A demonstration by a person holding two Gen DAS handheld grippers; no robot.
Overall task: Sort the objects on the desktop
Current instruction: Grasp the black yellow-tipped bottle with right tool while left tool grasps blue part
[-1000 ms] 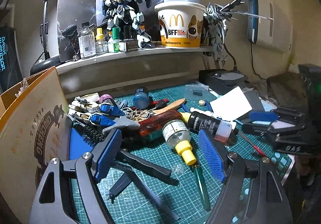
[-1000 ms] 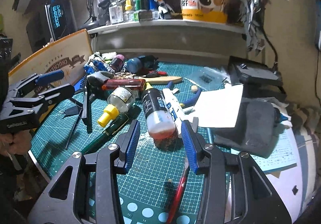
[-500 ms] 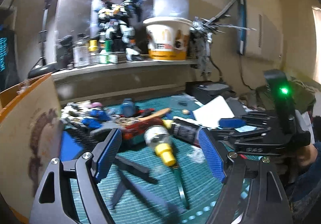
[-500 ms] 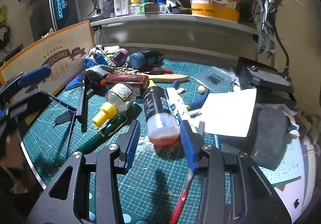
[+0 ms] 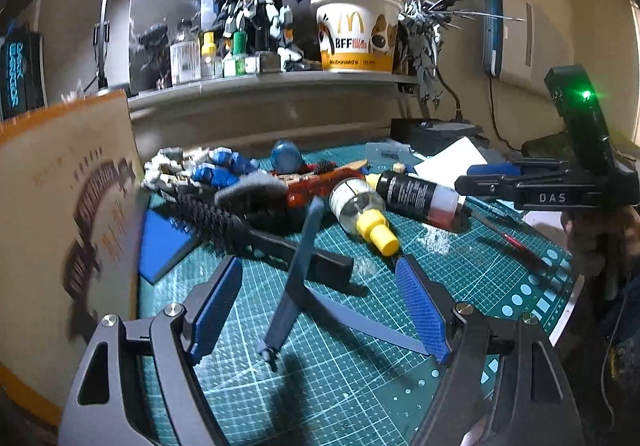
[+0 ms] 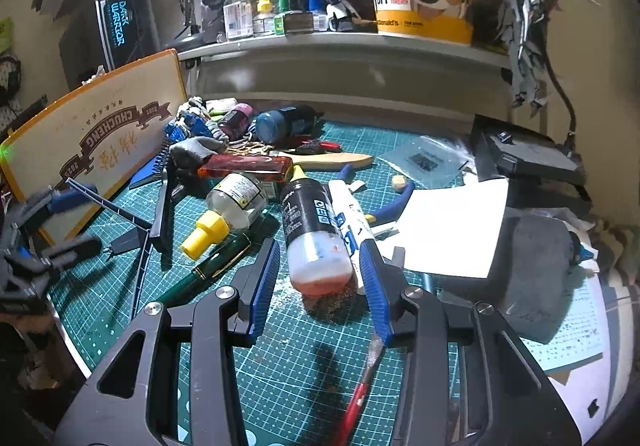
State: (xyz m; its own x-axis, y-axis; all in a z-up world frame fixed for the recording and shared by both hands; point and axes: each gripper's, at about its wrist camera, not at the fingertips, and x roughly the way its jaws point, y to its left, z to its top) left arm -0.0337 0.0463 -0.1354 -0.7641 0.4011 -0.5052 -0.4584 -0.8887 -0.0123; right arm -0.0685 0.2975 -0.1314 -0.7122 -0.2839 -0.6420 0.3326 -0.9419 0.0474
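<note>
A black-labelled bottle (image 6: 312, 230) with orange liquid lies on the green cutting mat (image 6: 280, 366). Its base sits between the fingers of my right gripper (image 6: 318, 278), which is open; a gap shows at the left pad. A white marker tube (image 6: 352, 218) lies against the bottle's right side. My left gripper (image 5: 320, 306) is open low over the mat, straddling a grey-blue bladed model part (image 5: 296, 286). A clear bottle with a yellow cap (image 5: 360, 206) lies just beyond it. The right gripper (image 5: 472, 178) shows at the right of the left wrist view, at the black-labelled bottle (image 5: 416, 192).
A printed wooden board (image 5: 72, 214) stands along the mat's left edge. A black brush (image 5: 224, 218), an amber handle (image 6: 248, 166), a green pen (image 6: 216, 266) and a red tool (image 6: 360, 394) lie around. White paper (image 6: 452, 230) and a grey pad (image 6: 536, 270) sit right. A shelf holds a paper bucket (image 5: 356, 34).
My left gripper has sunk toward the mat and come closer over the grey-blue model part. The right gripper has barely moved and still straddles the bottle's base.
</note>
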